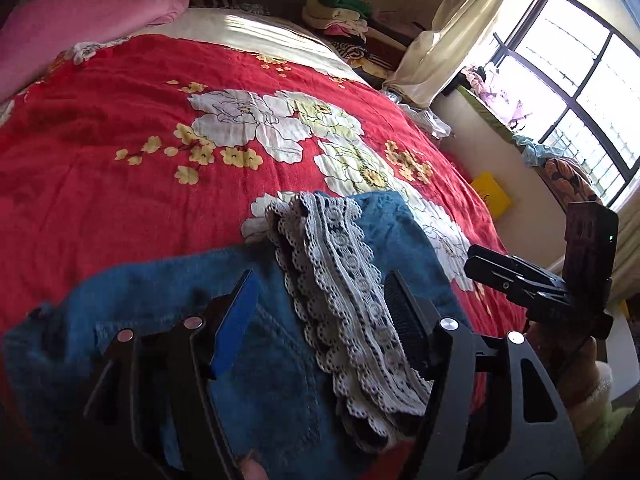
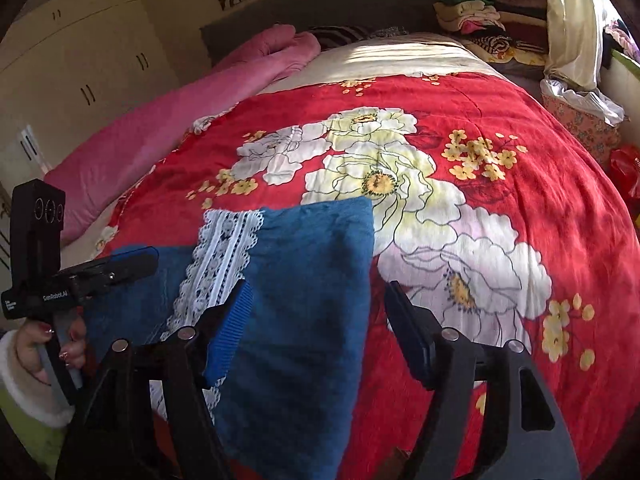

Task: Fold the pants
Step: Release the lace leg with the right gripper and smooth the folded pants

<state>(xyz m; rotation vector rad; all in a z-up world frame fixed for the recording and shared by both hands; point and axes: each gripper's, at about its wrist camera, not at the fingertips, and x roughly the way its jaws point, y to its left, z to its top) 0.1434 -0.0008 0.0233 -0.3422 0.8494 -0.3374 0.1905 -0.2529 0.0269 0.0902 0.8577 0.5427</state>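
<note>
Red cloth printed with white and yellow flowers covers the bed [image 2: 500, 112], the largest surface in both views. A pink blanket [image 2: 168, 120] lies along its far left edge, and a pile of folded clothes [image 2: 472, 12] stands beyond the head of the bed near the curtain [image 1: 472, 20] and window [image 1: 580, 80]. The blue pants [image 2: 304, 320], folded and edged with a band of white lace trim [image 2: 224, 256], lie on the near part of the bed, directly below both grippers. Left gripper [image 1: 320, 304]: jaws spread wide apart above the pants, one on each side of the lace trim [image 1: 340, 280], no cloth pinched between them; released. Right gripper [image 2: 316, 320]: jaws likewise spread wide, the left one over the blue fabric, the right one over the red cover just beside the pants' edge; nothing grasped. A hand [image 2: 44, 344] in a fleece-cuffed sleeve holds the left gripper's handle.
</note>
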